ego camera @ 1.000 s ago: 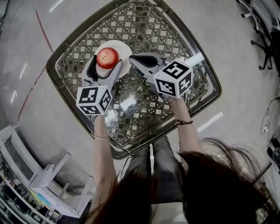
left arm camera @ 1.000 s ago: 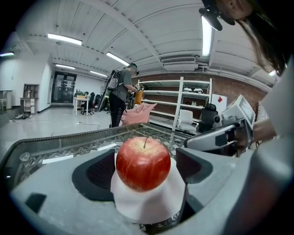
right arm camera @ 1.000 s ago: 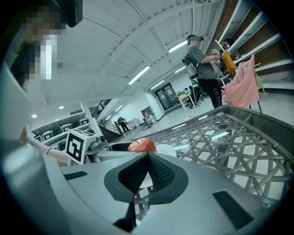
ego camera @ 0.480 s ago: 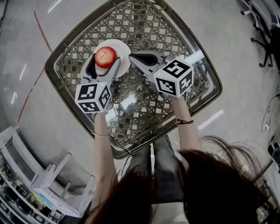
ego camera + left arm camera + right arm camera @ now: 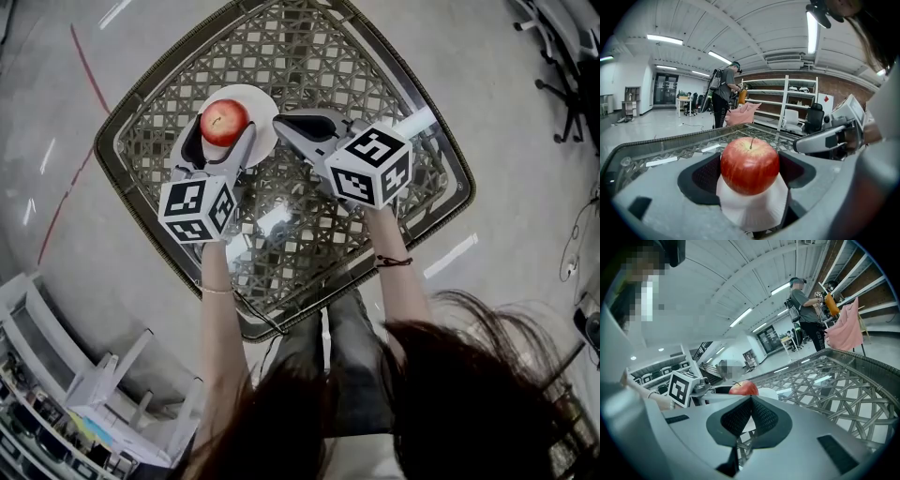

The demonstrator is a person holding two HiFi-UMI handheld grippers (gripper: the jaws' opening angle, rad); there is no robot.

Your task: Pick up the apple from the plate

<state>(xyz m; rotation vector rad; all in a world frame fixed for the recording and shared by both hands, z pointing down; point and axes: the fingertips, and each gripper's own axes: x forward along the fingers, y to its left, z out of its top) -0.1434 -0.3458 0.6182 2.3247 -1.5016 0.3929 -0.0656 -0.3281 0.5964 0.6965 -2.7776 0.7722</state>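
A red line [image 5: 91,58] is running across the grey floor at 10 o'clock from the tabletop [image 5: 309,56], which is showing a glass sheet over a woven lattice with a dark rim. Over the tabletop's 10 o'clock part, the left gripper [image 5: 223,141] is reaching toward 12 o'clock, its marker cube sitting at the 6 o'clock end. Its 2 jaws are closing on the apple [image 5: 225,122], 1 dark pad lying against each side of the fruit. In the left gripper view the red apple [image 5: 750,165] is standing stem up between those pads, filling the gap from one to the other. The white plate [image 5: 258,108] is lying directly under the apple, its rim showing at 1 o'clock of the fruit. Whether the apple is resting on the plate or hanging just clear of it cannot be told. Just beside the plate at 3 o'clock, the right gripper [image 5: 286,124] is pointing toward 10 o'clock, its tip near the plate rim. In the right gripper view its 2 jaws are pressing together with nothing between them, and the apple [image 5: 743,388] is showing beyond them at 11 o'clock. A person [image 5: 724,98] is standing by white shelving [image 5: 797,103] in the background of the left gripper view.
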